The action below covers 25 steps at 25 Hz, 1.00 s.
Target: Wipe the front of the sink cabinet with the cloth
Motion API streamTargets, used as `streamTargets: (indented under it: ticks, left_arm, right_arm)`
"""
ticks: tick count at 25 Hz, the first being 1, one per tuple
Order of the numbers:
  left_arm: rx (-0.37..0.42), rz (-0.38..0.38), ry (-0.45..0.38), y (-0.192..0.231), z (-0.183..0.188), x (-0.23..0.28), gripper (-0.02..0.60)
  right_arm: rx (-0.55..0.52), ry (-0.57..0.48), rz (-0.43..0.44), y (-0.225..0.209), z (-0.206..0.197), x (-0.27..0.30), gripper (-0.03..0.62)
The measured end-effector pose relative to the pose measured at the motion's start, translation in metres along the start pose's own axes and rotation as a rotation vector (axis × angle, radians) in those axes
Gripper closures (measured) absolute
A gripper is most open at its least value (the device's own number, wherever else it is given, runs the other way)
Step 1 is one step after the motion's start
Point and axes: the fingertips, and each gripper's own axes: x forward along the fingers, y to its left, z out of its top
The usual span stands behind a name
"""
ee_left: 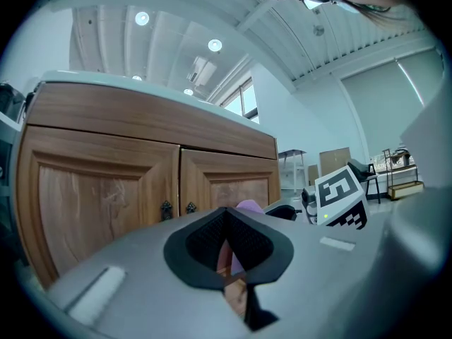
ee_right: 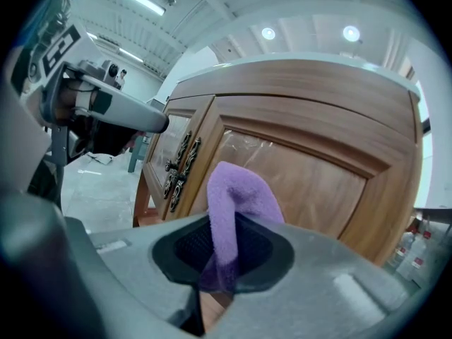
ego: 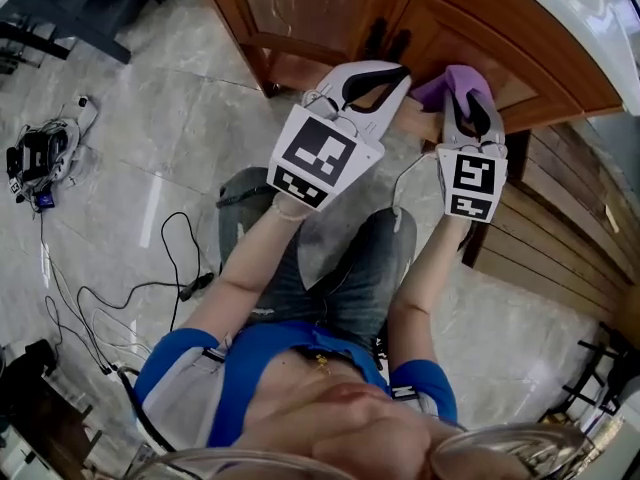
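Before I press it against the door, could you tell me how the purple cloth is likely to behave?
Probably floppy: the cloth droops over above the right tool. Its fuzzy pile looks soft and likely grips the cabinet door rather than sliding.

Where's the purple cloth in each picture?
Head view: purple cloth upper right, by the cabinet door.
Left gripper view: cloth, small, near centre.
Right gripper view: cloth at centre, pinched in the right claw.
Shared landmark: the dark door handles.
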Motion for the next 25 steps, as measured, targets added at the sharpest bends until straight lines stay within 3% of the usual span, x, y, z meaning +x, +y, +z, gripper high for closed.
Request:
streamTargets:
  ticks: [25]
  left_arm:
    - [-0.002, -0.022, 0.032, -0.016, -0.009, 0.006, 0.581]
  right_arm:
    - [0.008, 0.089, -0.089, -0.062, -0.053, -0.041, 0.536]
